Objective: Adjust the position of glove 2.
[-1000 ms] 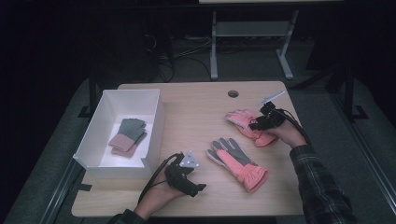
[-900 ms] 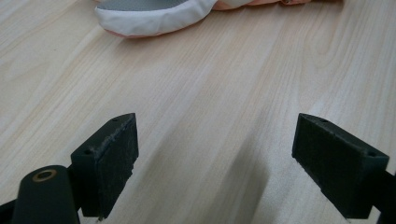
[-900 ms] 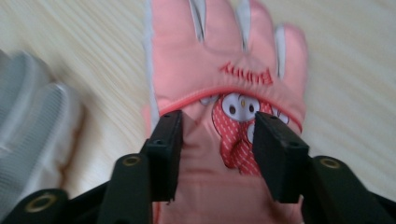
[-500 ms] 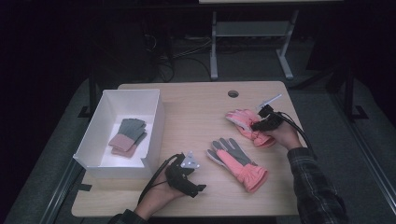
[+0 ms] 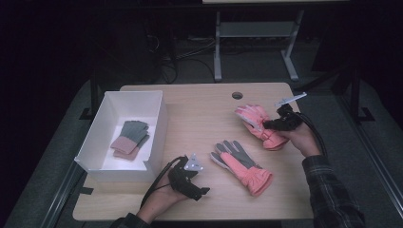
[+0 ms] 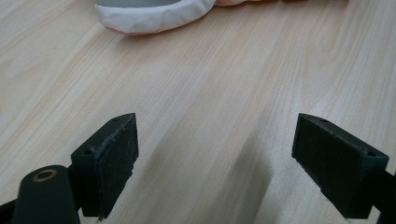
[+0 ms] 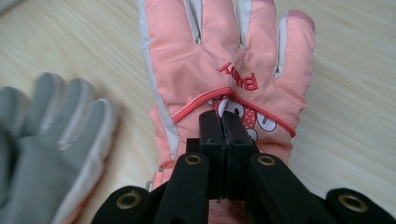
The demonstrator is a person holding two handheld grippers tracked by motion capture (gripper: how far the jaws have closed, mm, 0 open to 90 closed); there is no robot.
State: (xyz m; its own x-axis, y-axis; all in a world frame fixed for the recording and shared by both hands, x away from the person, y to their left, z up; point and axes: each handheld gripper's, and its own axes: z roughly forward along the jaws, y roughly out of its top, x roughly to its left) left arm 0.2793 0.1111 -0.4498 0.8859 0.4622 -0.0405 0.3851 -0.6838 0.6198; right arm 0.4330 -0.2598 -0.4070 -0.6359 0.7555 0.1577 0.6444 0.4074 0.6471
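Hiding pinched fabric: right hand-held gripper (image 7: 223, 122).

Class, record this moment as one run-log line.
right gripper: shut on pink glove | left gripper: open, above bare table | grey-palmed glove: lying on table | white box: holds glove pair

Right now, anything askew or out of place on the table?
Nothing damaged or spilled. Two loose pink padded gloves face opposite ways: one grey palm up, the other pink back up, pinched by the right tongs.
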